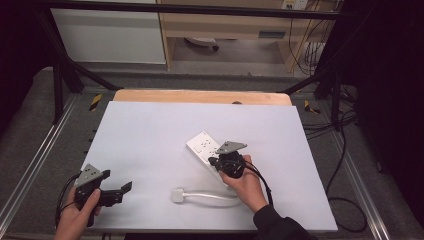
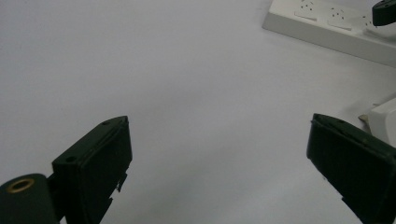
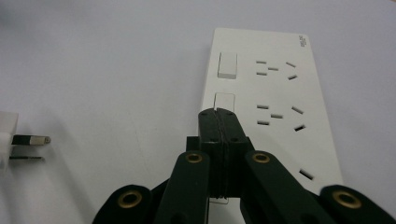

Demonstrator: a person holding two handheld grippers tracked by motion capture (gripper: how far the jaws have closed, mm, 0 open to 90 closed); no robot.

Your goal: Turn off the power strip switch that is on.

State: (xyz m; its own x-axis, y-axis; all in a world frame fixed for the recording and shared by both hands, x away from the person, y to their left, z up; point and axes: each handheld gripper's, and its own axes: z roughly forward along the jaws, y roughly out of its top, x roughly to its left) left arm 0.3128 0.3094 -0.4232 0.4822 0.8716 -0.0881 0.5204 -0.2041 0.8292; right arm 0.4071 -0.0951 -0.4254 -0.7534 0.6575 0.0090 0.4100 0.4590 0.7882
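My right gripper (image 3: 218, 116) is closed, tips on the power strip (image 3: 275, 102) at frame centre. My left gripper (image 2: 219, 154) gapes wide and empty, lower left in the high view.

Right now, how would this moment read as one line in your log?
left hand-held gripper: open, idle | right hand-held gripper: shut, tip over power strip switch | plug: unplugged on table

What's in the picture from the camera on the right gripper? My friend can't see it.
The right gripper, its two black jaws shut together, presses its tip on a switch of a white power strip lying on a white table. At the left edge, a white plug shows its metal prongs.
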